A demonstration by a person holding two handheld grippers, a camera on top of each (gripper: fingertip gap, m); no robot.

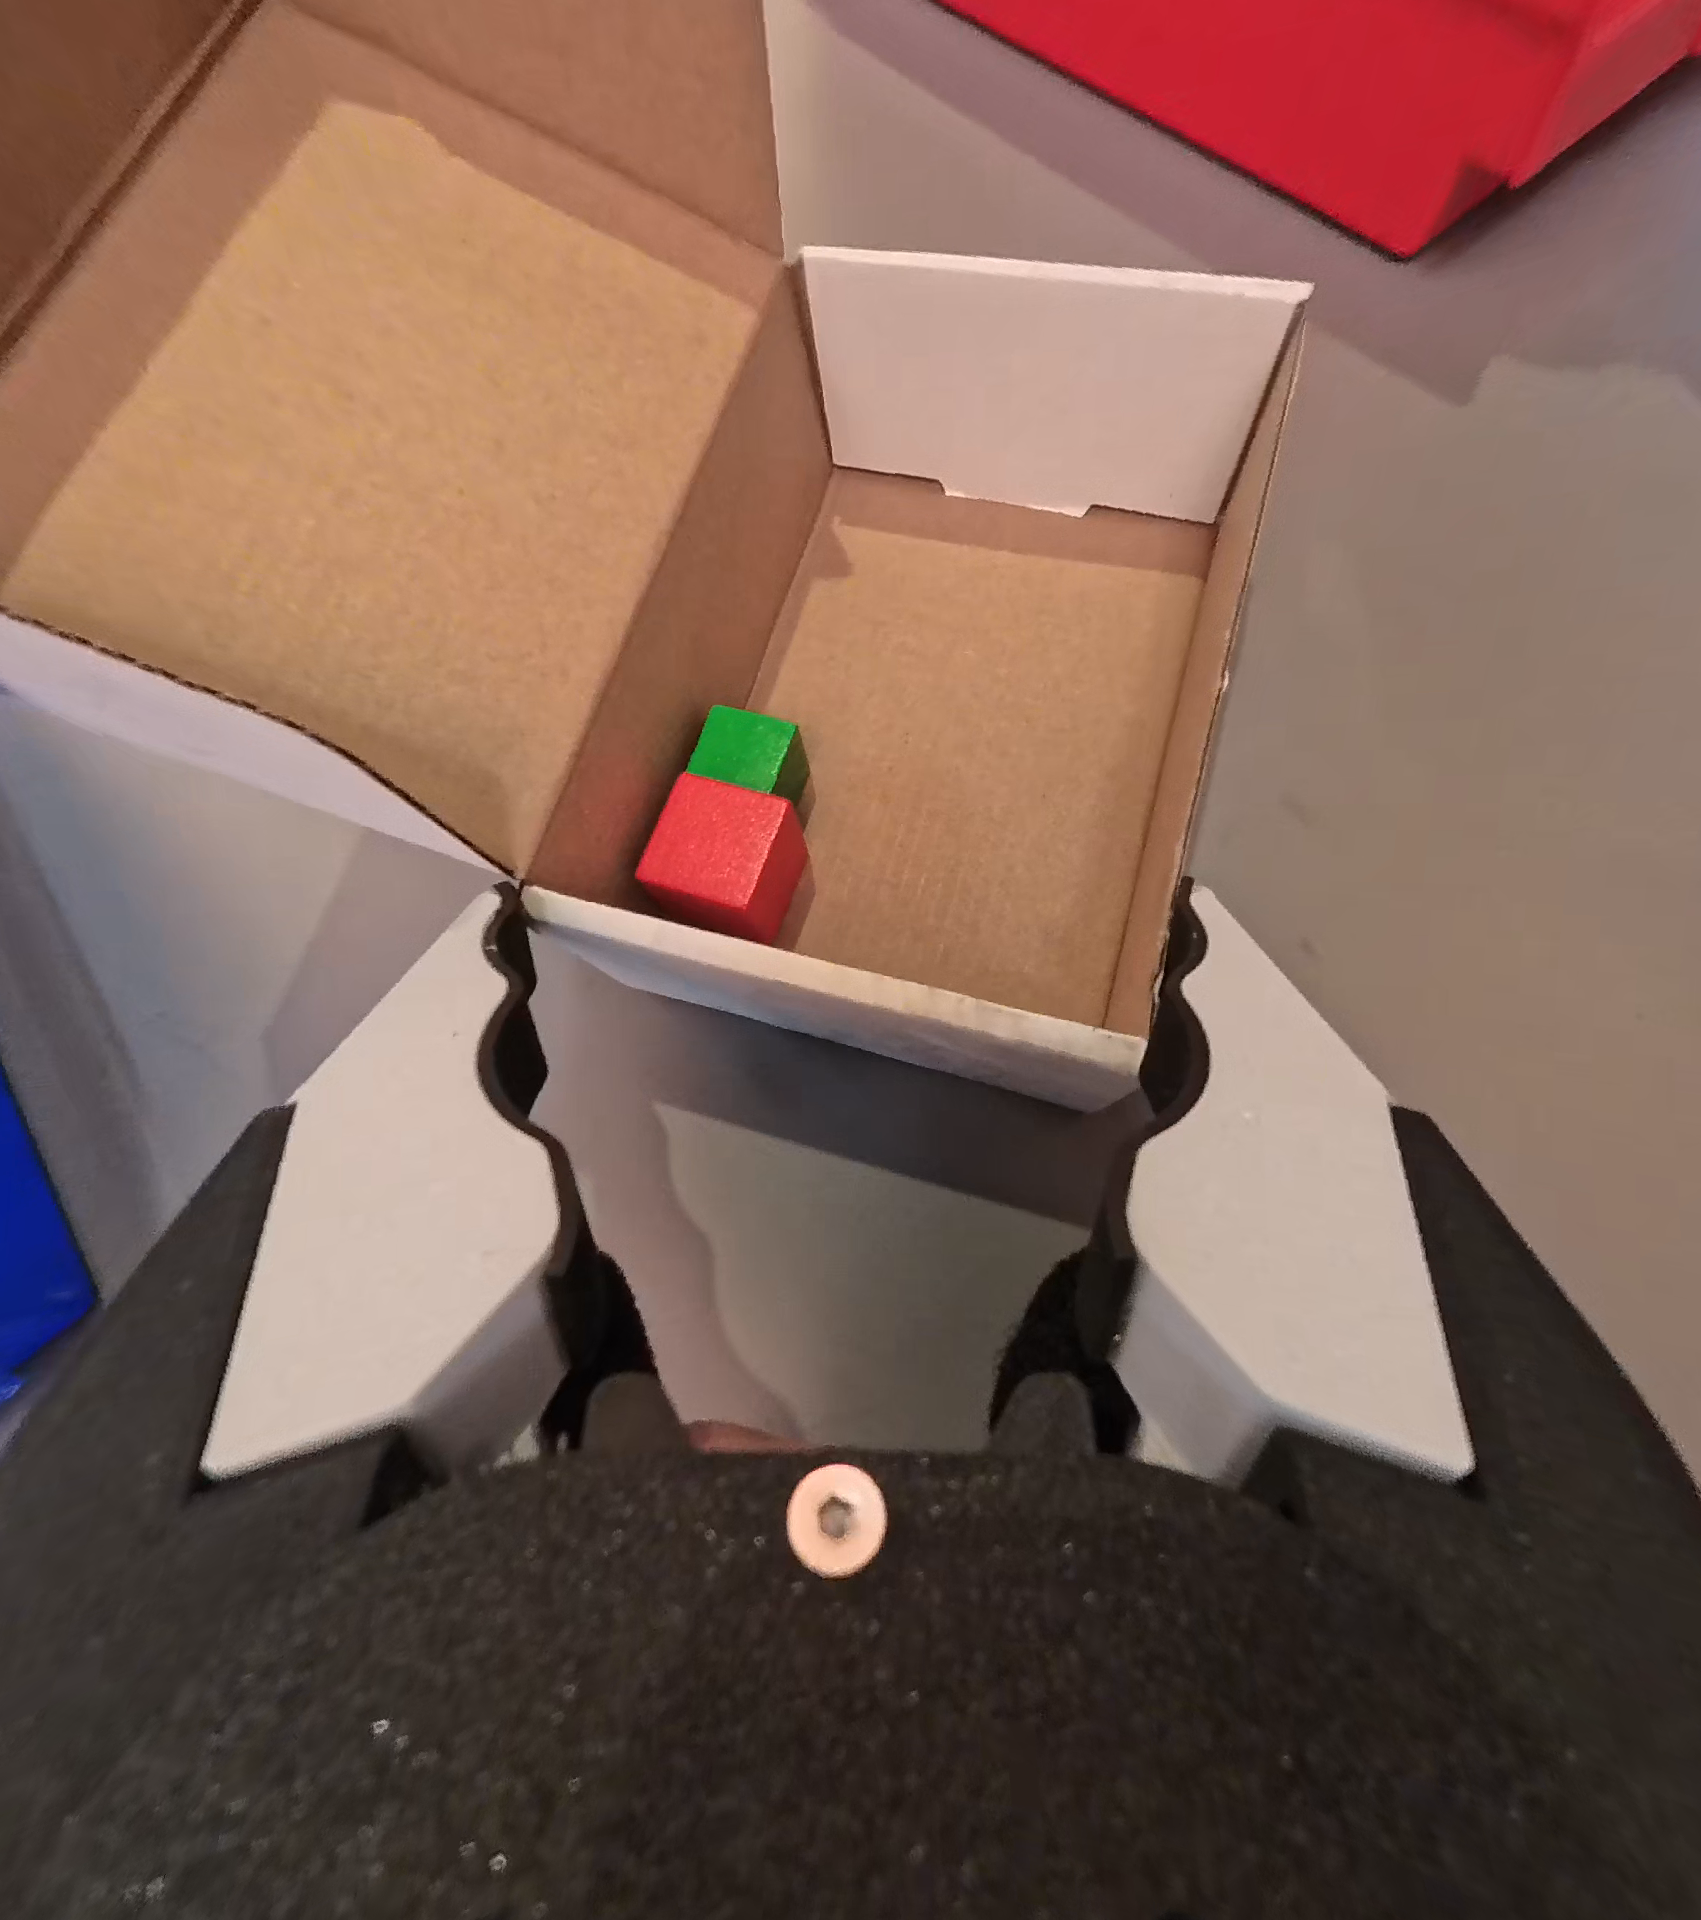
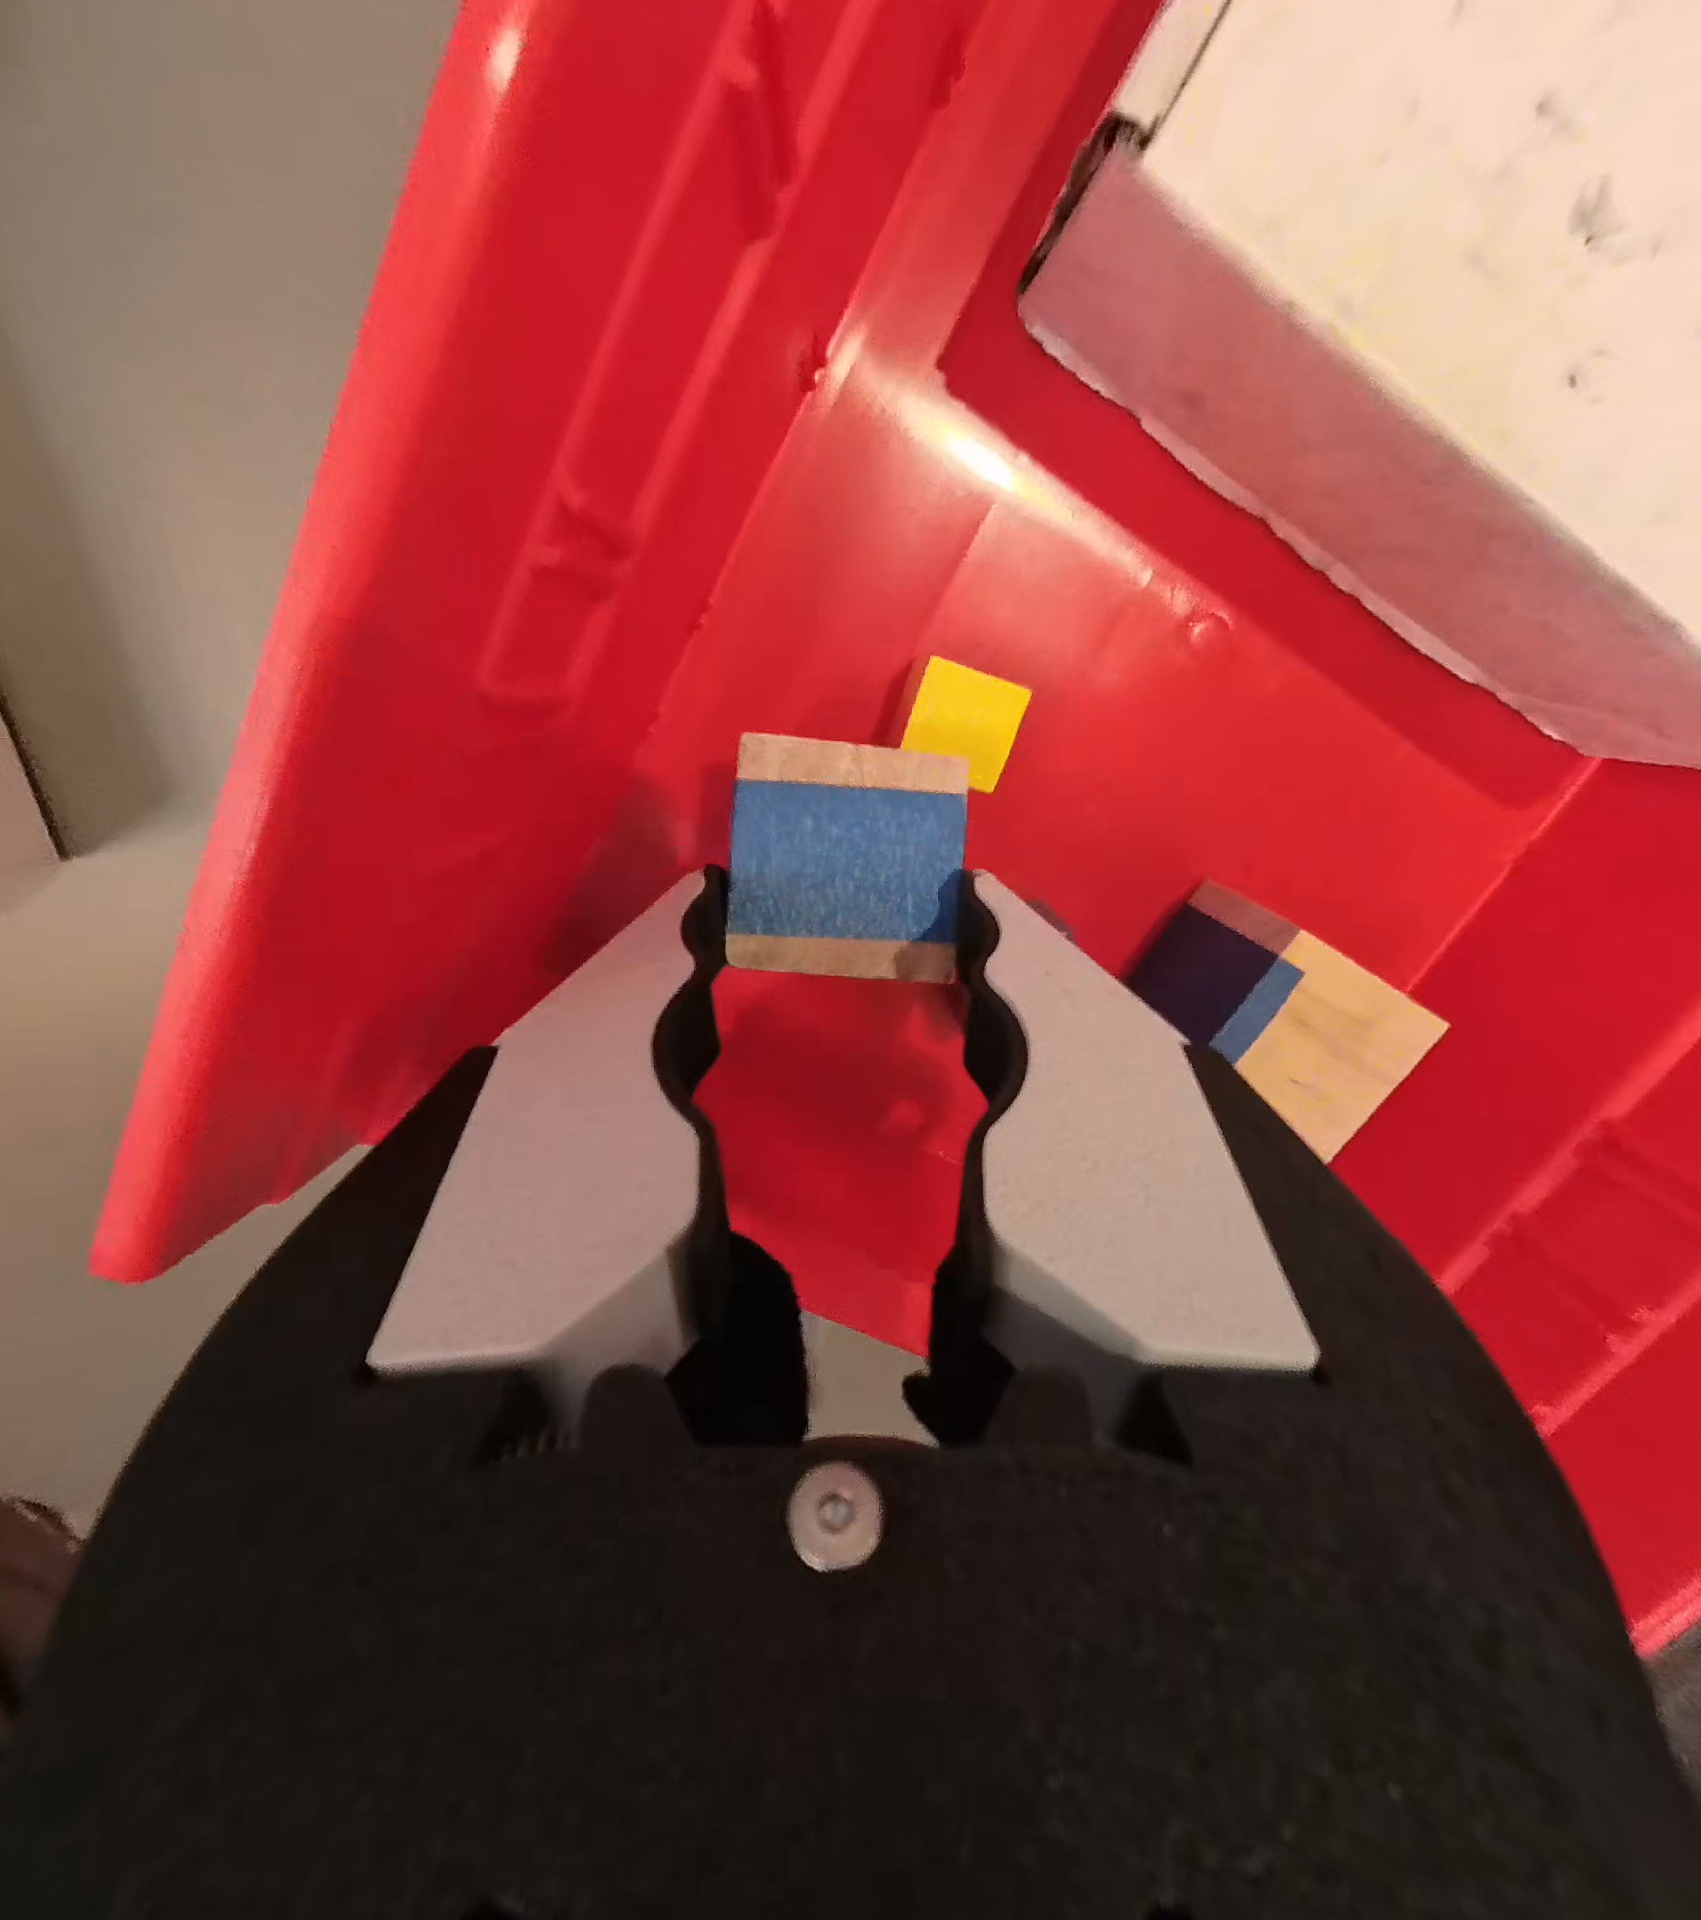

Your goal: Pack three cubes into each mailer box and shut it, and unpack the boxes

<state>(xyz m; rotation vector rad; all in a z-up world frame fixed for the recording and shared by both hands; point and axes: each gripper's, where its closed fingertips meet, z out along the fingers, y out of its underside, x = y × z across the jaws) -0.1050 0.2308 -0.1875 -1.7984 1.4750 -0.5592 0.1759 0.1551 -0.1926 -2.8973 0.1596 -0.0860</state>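
left gripper [image 1: 841, 914] spread over box [image 1: 1178, 717] near edge | red cube [image 1: 721, 868], green cube [image 1: 747, 750] against left wall, rest of floor free | right gripper [image 2: 841, 904] pinching blue cube [image 2: 846, 857] inside red bin [image 2: 1189, 748]

Each tool [image 1: 841, 935] [image 2: 841, 914]: black grainy body, grey fingers, one silver screw.

mailer box [image 1: 1178, 727]: white outside, brown inside, sitting open with lid flap raised | red cube [image 1: 721, 868] and green cube [image 1: 747, 750]: lying touching along the box's left wall near its front corner | blue-faced wooden cube [image 2: 846, 862]: sitting pinched between fingertips, over red bin [image 2: 1137, 790] | yellow cube [image 2: 965, 719], dark-and-wood cube [image 2: 1293, 1013]: lying in the bin
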